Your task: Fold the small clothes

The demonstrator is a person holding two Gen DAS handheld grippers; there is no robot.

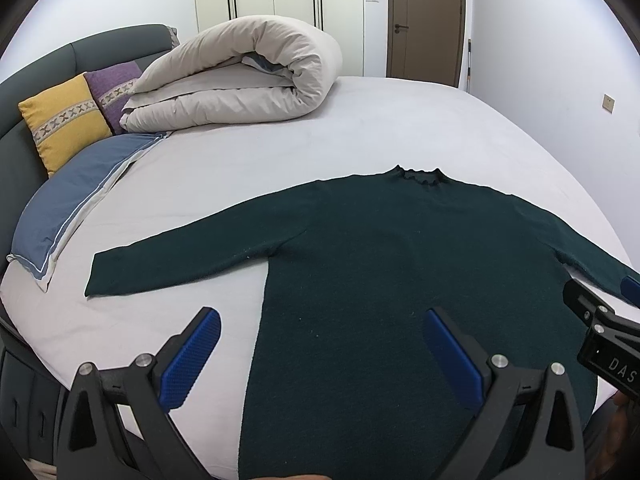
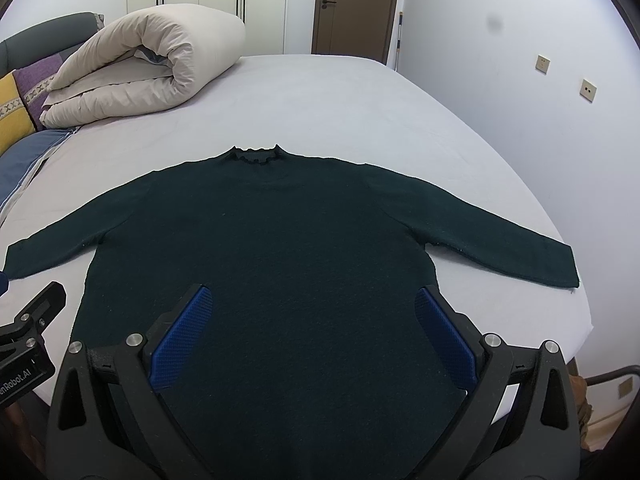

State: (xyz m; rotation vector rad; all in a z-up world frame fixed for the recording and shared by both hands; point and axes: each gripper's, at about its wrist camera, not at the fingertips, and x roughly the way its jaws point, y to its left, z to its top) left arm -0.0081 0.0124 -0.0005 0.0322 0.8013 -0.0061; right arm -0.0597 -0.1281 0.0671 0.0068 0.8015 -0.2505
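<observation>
A dark green long-sleeved sweater (image 1: 380, 248) lies flat on the bed, collar away from me and both sleeves spread out; it also shows in the right wrist view (image 2: 288, 240). My left gripper (image 1: 320, 320) is open and empty, hovering above the sweater's lower left side. My right gripper (image 2: 314, 300) is open and empty above the sweater's lower middle. Part of the right gripper (image 1: 600, 320) shows at the right edge of the left wrist view. Part of the left gripper (image 2: 28, 328) shows at the left edge of the right wrist view.
The bed (image 1: 400, 128) has a pale grey sheet. A rolled beige duvet (image 1: 240, 76) lies at the back left. A blue pillow (image 1: 88, 192), a yellow cushion (image 1: 64, 120) and a purple cushion (image 1: 112, 88) lean on the dark headboard (image 1: 24, 92). The bed's right edge (image 2: 580, 300) is near a wall.
</observation>
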